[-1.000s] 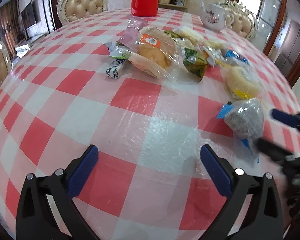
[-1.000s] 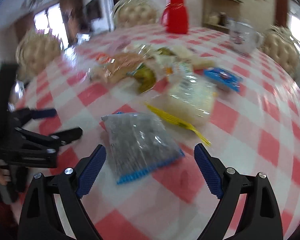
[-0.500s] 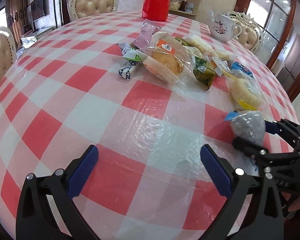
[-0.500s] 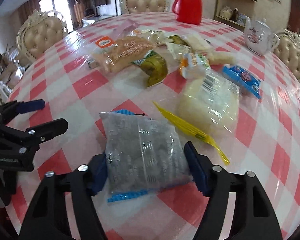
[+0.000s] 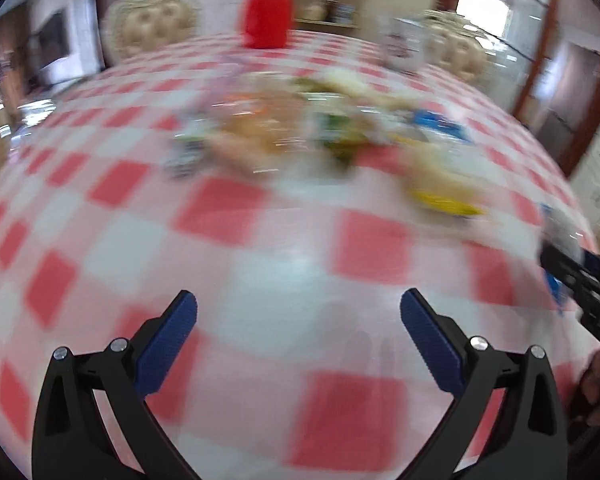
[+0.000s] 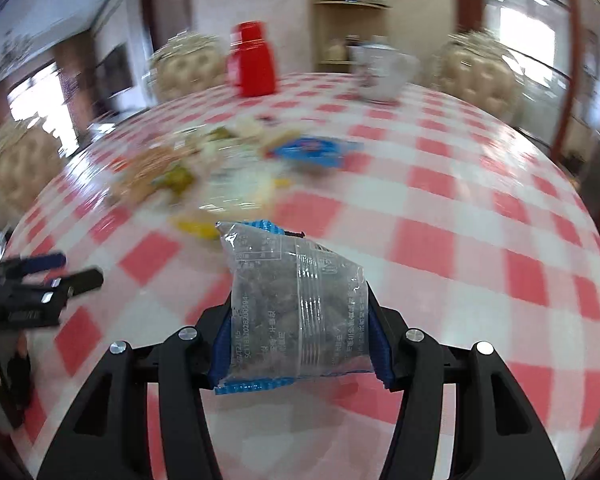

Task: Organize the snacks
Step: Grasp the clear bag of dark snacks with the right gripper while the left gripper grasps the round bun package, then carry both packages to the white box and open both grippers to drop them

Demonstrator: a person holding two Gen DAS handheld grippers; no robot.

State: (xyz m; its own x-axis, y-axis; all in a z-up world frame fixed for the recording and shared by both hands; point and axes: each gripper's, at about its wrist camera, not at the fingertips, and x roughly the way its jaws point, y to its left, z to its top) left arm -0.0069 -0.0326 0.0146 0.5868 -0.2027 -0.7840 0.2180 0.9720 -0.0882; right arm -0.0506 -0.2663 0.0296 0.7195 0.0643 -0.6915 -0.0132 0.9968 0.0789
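A: Right gripper [image 6: 300, 316] jaws closing, blue pads pressing both sides of the clear snack packet [image 6: 296, 304]. Left gripper [image 5: 299, 336] wide, nothing between its jaws.

B: Packet look?

A: Transparent film, dark lumpy contents, blue crimped ends, printed text. Sits at 6 o'clock in the right wrist view, lifted above the red-and-white checked tablecloth [image 6: 480, 216].

B: Rest of the snacks?

A: Blurred pile [image 6: 220, 160] toward 11 o'clock; blue wrapper [image 6: 316, 152] at 12. Red jug [image 6: 252, 60] and white teapot [image 6: 380, 72] at the far edge.
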